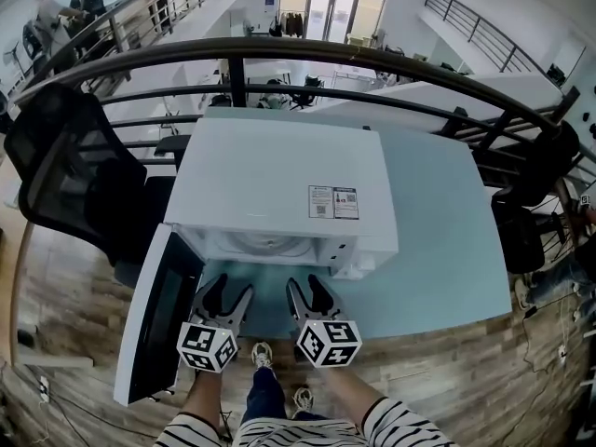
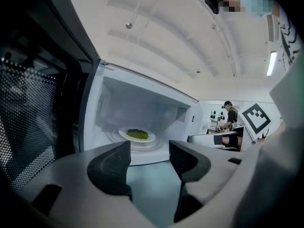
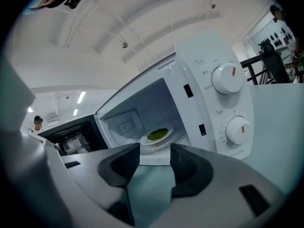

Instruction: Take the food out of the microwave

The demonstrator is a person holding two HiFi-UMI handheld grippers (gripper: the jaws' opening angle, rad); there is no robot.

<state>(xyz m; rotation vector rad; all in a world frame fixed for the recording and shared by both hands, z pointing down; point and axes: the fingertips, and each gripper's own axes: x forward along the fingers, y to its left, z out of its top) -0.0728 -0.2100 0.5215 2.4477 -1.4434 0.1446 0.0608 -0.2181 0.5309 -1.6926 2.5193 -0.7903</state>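
The two grippers are side by side, low in front of the open microwave [image 1: 279, 175]. The left gripper [image 2: 149, 156] has its jaws wide apart with nothing between them; only the pale blue table [image 1: 438, 250] shows in the gap. The right gripper [image 3: 155, 153] is the same, its jaws spread and empty. Just to the left of the left gripper, the microwave door [image 1: 158, 315] stands swung open. Straight ahead of both grippers, well apart from the jaws, a white plate [image 2: 137, 137] with green food [image 3: 157, 134] lies on the turntable [image 1: 265, 243] inside the cavity. To the right of the right gripper, the front panel carries two dials [image 3: 227, 78]. Behind the microwave runs a dark railing [image 1: 279, 59].
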